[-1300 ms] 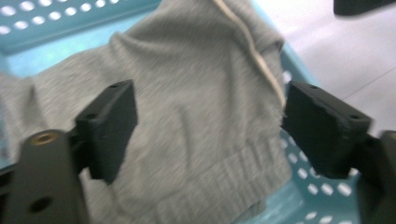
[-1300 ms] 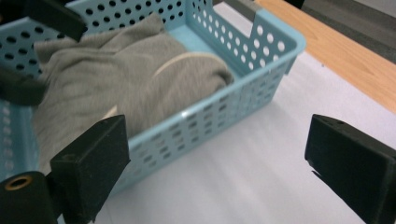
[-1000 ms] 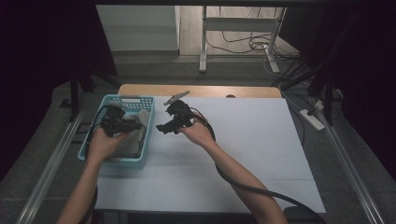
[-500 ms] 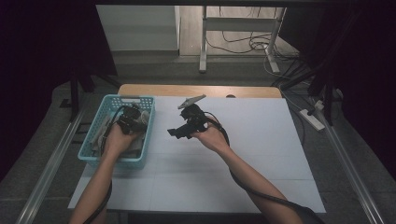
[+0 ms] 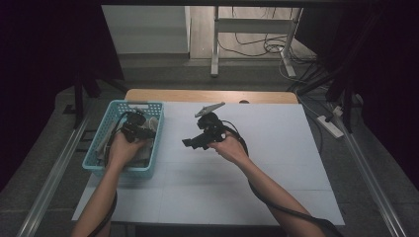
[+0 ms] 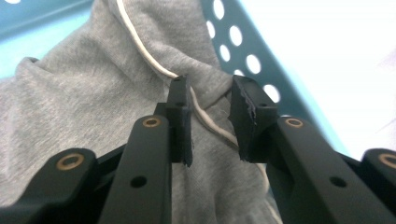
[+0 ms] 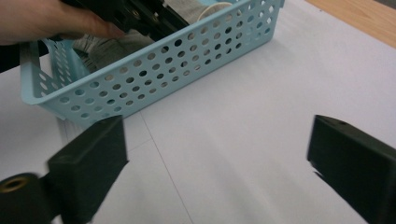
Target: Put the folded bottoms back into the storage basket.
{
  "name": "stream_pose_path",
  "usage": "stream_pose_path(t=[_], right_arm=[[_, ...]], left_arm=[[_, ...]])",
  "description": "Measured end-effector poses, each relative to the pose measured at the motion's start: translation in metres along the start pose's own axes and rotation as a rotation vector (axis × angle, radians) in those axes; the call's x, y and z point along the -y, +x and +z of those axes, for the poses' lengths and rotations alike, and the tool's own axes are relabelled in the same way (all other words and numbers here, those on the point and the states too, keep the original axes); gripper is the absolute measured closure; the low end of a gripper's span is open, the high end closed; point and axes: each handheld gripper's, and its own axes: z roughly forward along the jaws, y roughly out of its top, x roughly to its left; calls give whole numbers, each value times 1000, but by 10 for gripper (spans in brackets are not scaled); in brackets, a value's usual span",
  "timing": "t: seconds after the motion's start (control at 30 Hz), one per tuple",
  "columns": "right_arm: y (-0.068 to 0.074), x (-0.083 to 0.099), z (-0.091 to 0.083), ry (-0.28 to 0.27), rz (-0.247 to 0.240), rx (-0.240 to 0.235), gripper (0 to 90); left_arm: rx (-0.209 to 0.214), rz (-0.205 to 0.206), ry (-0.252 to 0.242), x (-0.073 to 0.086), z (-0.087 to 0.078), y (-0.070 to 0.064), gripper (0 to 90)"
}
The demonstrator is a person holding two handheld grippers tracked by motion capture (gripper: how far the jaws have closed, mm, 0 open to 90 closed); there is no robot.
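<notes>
The left tongs [image 6: 210, 121] are down inside the blue basket [image 5: 153, 160], over the grey cloth [image 6: 84, 93]. Their jaws stand a little apart with a fold of the cloth and its white cord [image 6: 140, 53] between them, not yet pinched. The right tongs [image 7: 217, 172] are wide apart and hold nothing. They hang over the white desk [image 5: 276, 148], just beside the basket.
</notes>
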Motion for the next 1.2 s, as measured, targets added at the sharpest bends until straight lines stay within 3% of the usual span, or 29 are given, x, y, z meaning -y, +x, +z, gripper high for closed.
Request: stream_pose_path(t=[0.33, 0.57, 0.8, 0.97, 1.1, 1.2], right_arm=[[5, 8, -6, 27, -13, 9, 28], [5, 11, -8, 23, 3, 8, 21], [10, 14, -10, 62, 2, 12, 21], [10, 15, -14, 60, 20, -7, 22], [11, 16, -17, 61, 5, 4, 21], [11, 18, -18, 59, -5, -5, 21]], left_arm=[[3, 4, -50, 6, -16, -3, 580], [53, 5, -105, 10, -29, -5, 487], [112, 20, -128, 14, -34, -13, 390], [114, 49, -132, 16, -36, -22, 334], [140, 47, -147, 19, -37, -27, 274], [185, 32, -166, 23, -37, -31, 220]])
